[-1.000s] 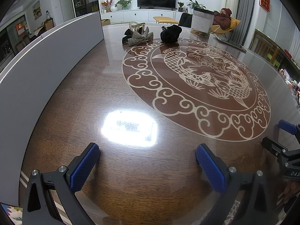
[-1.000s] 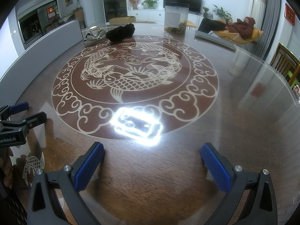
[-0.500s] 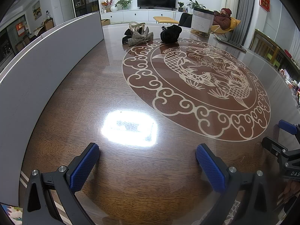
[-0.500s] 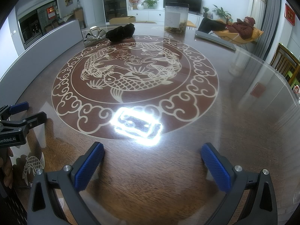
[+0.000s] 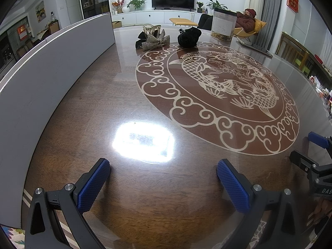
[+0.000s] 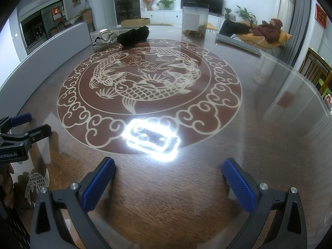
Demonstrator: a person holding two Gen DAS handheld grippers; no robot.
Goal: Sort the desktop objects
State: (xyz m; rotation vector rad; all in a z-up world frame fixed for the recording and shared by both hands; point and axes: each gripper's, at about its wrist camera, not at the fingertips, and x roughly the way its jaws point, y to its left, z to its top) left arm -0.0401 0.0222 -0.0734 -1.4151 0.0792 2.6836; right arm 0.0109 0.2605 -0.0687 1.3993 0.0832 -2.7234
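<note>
Dark wood under glass fills both my views, and nothing on the worktop [image 5: 145,186] lies within reach of either claw. My left claw [image 5: 164,178] is spread wide with nothing between its blue pads, and my right claw [image 6: 169,178] is spread just as wide and just as empty; both hang low over the near edge.

What I have to sort sits together at the far edge, toward the far left corner: a glittery bow clip [image 5: 153,38] [image 6: 104,40] and, just beside it on its right, a black pouch [image 5: 189,37] [image 6: 133,35]. A clear jar [image 5: 224,26] [image 6: 195,20] stands further right along that far edge, and a flat grey slab [image 6: 238,42] lies beyond it; whether these two belong to the sort I cannot tell.

From my left claw the bow and pouch lie almost straight ahead, across the fish medallion [image 5: 217,97]. From my right claw they lie ahead and well off to the left. So I judge my left claw the better placed for either one. The bow's long axis runs across my line of approach, so my claw would have to close over its narrow middle; the pouch is a soft lump with no clear axis from here.
</note>
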